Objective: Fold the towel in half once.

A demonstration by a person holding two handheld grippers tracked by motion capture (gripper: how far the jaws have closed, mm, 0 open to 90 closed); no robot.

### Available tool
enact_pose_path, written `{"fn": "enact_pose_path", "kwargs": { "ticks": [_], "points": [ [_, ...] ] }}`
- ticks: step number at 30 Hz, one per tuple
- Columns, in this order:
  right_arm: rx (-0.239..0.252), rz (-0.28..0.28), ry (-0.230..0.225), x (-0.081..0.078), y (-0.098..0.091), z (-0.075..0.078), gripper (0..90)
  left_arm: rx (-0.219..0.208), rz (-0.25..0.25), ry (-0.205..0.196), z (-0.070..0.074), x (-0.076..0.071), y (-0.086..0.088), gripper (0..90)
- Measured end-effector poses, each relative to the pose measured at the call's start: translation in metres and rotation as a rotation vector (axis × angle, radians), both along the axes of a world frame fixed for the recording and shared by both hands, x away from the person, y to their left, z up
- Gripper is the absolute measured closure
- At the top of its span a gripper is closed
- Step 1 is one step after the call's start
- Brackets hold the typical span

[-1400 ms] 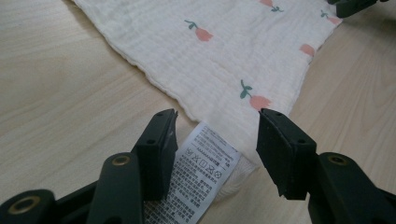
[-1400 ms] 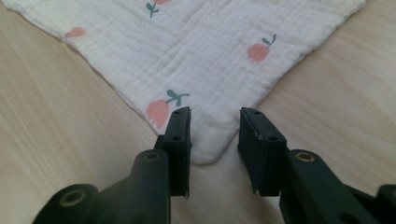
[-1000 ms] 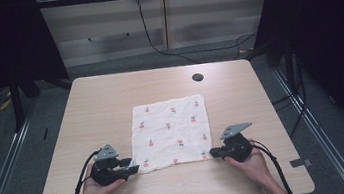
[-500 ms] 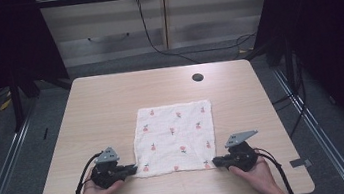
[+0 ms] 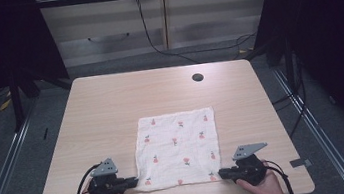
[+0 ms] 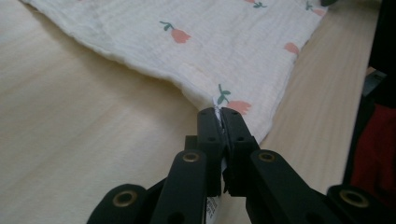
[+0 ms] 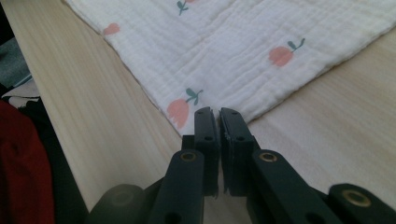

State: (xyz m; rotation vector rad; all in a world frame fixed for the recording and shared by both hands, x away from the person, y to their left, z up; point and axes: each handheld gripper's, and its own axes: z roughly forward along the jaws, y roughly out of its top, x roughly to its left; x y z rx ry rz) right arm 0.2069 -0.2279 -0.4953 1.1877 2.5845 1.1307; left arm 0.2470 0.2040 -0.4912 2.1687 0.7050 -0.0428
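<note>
On the pale wooden desk [image 5: 112, 115], the white tulip-printed muslin cloth [image 5: 179, 146] lies flat, its near corners pinched in the closed left claw [image 6: 218, 114] and right claw [image 7: 214, 114], folding not yet begun.

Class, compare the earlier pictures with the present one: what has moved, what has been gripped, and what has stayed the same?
The left tool has just been closing and now pinches the near-left corner of the white flower-printed muslin cloth. Both tools and the cloth have shifted toward the table's near edge. The right tool stays shut on the near-right corner; the cloth remains flat.
</note>
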Motion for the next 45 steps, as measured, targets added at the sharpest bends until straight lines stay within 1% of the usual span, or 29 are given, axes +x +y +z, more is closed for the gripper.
{"fn": "enact_pose_path", "kwargs": {
  "ticks": [2,4,5,6,7,8,10,12,13,17,20,21,22,23,24,25,27,29,30,32,34,35,36,37,38,39,42,44,45],
  "points": [
    [0.001,0.001,0.001,-0.004,-0.002,0.0,86.6,0.002,-0.007,0.006,0.0,-0.002,-0.001,87.3],
    [0.007,0.001,0.004,-0.007,-0.004,0.001,84.7,-0.012,-0.005,0.022,0.0,-0.002,0.0,85.5],
    [-0.007,0.005,0.007,-0.009,-0.004,0.002,82.7,-0.013,-0.001,0.036,0.0,-0.002,0.001,83.4],
    [-0.018,0.002,0.0,-0.011,-0.004,0.003,80.7,-0.001,0.0,0.051,0.0,-0.001,0.002,77.7],
    [-0.005,-0.003,0.0,-0.011,-0.005,0.003,79.3,0.005,0.001,0.047,0.0,0.001,0.004,73.3],
    [0.002,-0.003,-0.004,-0.01,-0.006,0.004,77.1,-0.007,0.019,0.037,0.0,0.003,0.007,71.1],
    [0.009,-0.022,-0.025,-0.006,-0.009,0.009,72.0,-0.039,0.055,0.039,0.004,0.009,0.013,63.3],
    [0.03,-0.044,-0.04,0.003,-0.014,0.015,68.0,-0.061,0.077,0.02,0.009,0.017,0.017,60.6],
    [0.039,-0.049,-0.059,0.01,-0.016,0.018,65.2,-0.069,0.086,0.012,0.012,0.022,0.017,59.3],
    [0.059,-0.075,-0.098,0.042,-0.02,0.033,58.7,-0.086,0.111,-0.021,0.021,0.043,0.013,57.1],
    [0.084,-0.102,-0.133,0.073,-0.023,0.04,59.4,-0.09,0.138,-0.03,0.021,0.064,0.005,58.0],
    [0.074,-0.11,-0.142,0.083,-0.024,0.042,60.0,-0.079,0.149,-0.037,0.02,0.071,0.001,58.2],
    [0.063,-0.115,-0.138,0.093,-0.024,0.042,60.0,-0.071,0.157,-0.037,0.018,0.077,-0.004,58.1],
    [0.053,-0.124,-0.137,0.103,-0.023,0.043,60.3,-0.076,0.147,-0.012,0.015,0.083,-0.009,58.1],
    [0.053,-0.13,-0.13,0.111,-0.023,0.043,60.8,-0.067,0.134,0.001,0.011,0.088,-0.015,57.3],
    [0.06,-0.127,-0.127,0.12,-0.023,0.042,62.2,-0.046,0.134,-0.005,0.007,0.092,-0.021,56.9],
    [0.044,-0.134,-0.127,0.138,-0.022,0.039,63.8,-0.036,0.117,0.01,-0.001,0.098,-0.029,57.4],
    [0.053,-0.158,-0.124,0.156,-0.025,0.034,65.1,-0.009,0.118,0.009,-0.008,0.102,-0.032,57.9],
    [0.068,-0.167,-0.114,0.163,-0.027,0.031,65.6,-0.008,0.112,0.013,-0.01,0.102,-0.032,58.2],
    [0.072,-0.183,-0.096,0.176,-0.029,0.025,66.7,0.011,0.111,0.006,-0.011,0.102,-0.032,60.7],
    [0.055,-0.19,-0.074,0.187,-0.03,0.019,67.9,0.004,0.117,0.007,-0.011,0.101,-0.031,61.2],
    [0.071,-0.192,-0.061,0.192,-0.031,0.016,68.9,0.003,0.112,0.005,-0.012,0.101,-0.031,60.5],
    [0.081,-0.204,-0.053,0.196,-0.031,0.013,68.9,-0.001,0.112,0.001,-0.012,0.101,-0.031,60.3],
    [0.059,-0.226,-0.062,0.199,-0.03,0.011,68.9,0.0,0.113,-0.003,-0.012,0.101,-0.031,60.3],
    [0.054,-0.236,-0.066,0.201,-0.03,0.008,68.8,0.005,0.111,-0.007,-0.012,0.1,-0.031,60.3],
    [0.057,-0.24,-0.056,0.204,-0.031,0.005,68.8,0.005,0.112,-0.011,-0.013,0.1,-0.031,60.4],
    [0.032,-0.257,-0.025,0.211,-0.033,-0.001,68.2,0.015,0.118,-0.019,-0.012,0.098,-0.031,63.1],
    [0.009,-0.27,-0.029,0.213,-0.034,-0.003,68.3,0.008,0.122,-0.018,-0.013,0.098,-0.03,63.6],
    [0.015,-0.274,-0.03,0.214,-0.035,-0.005,68.3,0.004,0.122,-0.023,-0.014,0.098,-0.029,63.8]
  ]
}}
